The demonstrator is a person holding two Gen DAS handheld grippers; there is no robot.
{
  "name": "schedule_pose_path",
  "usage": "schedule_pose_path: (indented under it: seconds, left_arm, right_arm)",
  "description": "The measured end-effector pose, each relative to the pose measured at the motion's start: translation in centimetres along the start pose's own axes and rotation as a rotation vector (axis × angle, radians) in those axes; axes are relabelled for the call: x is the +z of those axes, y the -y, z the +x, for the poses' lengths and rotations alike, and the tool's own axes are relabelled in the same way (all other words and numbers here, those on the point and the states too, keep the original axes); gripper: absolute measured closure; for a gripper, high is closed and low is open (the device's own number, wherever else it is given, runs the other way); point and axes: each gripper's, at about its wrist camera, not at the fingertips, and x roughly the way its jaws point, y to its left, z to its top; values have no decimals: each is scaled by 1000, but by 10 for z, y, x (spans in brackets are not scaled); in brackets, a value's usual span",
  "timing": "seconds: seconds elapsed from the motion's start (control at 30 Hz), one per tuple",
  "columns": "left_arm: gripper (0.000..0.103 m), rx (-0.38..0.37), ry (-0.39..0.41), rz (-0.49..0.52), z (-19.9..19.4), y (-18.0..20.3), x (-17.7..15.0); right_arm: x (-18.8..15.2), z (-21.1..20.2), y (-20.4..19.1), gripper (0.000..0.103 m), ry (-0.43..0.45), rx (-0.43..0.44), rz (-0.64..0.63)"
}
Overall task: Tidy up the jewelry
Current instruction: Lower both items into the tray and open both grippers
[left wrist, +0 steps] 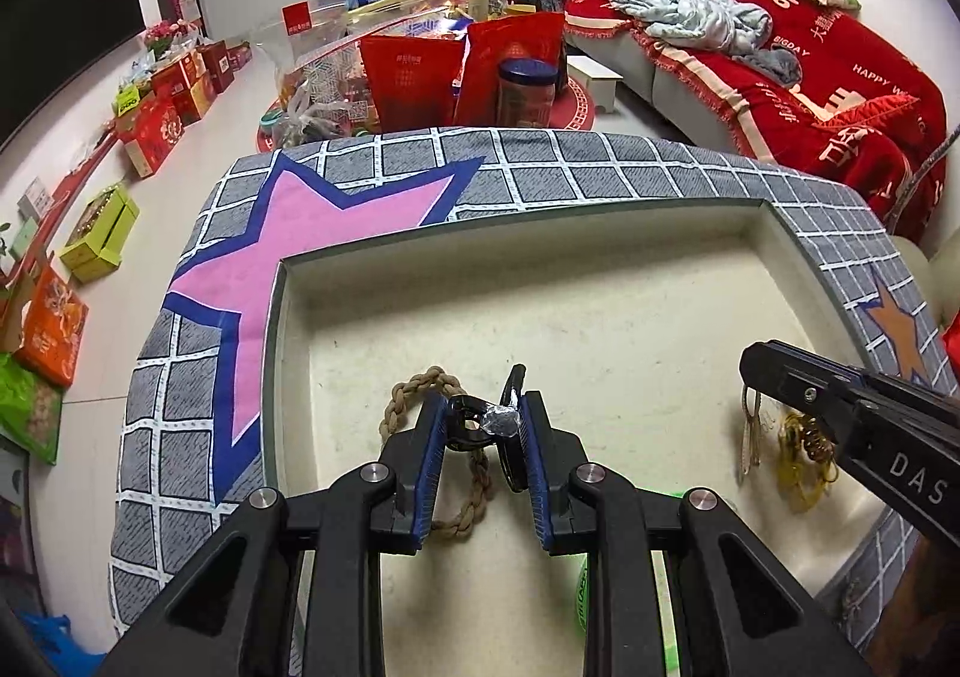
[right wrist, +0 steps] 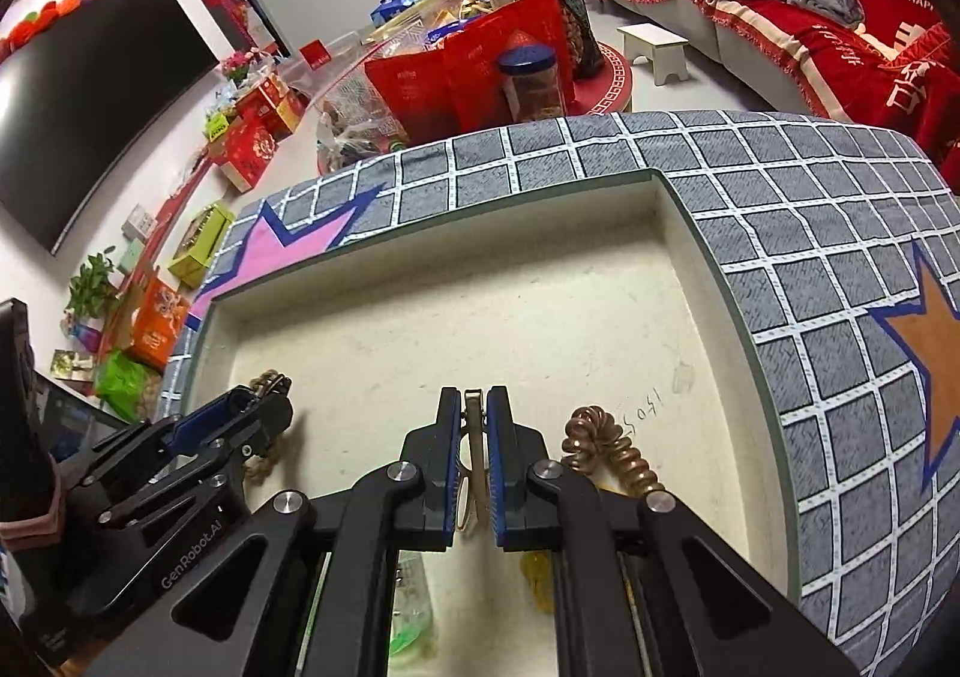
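Currently both hand-held grippers sit low over the cream tray (left wrist: pixel 600 305), which rests on the grid-pattern cloth (left wrist: pixel 540 179) covering the surface.

Left hand-held gripper (left wrist: pixel 483 420): clamped on a black hair clip (left wrist: pixel 474 425) with a shiny silver piece on it (pads pressed against it from both sides). The clip is held at the tips, above the tray floor near the tray's front edge. A braided rope bracelet (left wrist: pixel 408 407) lies on the tray floor directly under and beside that gripper, looping out toward the tray's left wall.

Right hand-held gripper (right wrist: pixel 474 407): closed on a thin tan strip (right wrist: pixel 475 449), maybe a band or strap, can't tell exactly. It hangs between the pads, front-centre of the tray. Just right of it, on the tray floor, a bronze spiral hair tie (right wrist: pixel 606 455). A yellowish tangle (left wrist: pixel 804 455) lies on the tray floor near the tray's right wall, partly hidden by the right gripper in the left wrist view.

Beyond the tray's far edge: a jar with a blue lid (right wrist: pixel 531 83), red bags (left wrist: pixel 408 77), and a red sofa (left wrist: pixel 810 53).
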Motion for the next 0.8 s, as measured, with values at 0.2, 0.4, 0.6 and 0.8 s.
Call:
schedule_pose_path:
  seconds: [0.2, 0.4, 0.6, 0.8]
  left_arm:
    - [60, 16, -16, 16, 5, 4, -1]
    - [60, 40, -19, 31, 8, 8, -5]
    - [59, 48, -17, 16, 7, 6, -6]
    - [16, 57, -4, 10, 4, 4, -9]
  right_arm:
    - [-1, 7, -1, 94, -13, -17, -16]
    - [-3, 14, 4, 93, -28, -15, 10]
    - [0, 2, 8, 93, 2, 27, 47]
    - [-2, -32, 6, 56, 86, 69, 81]
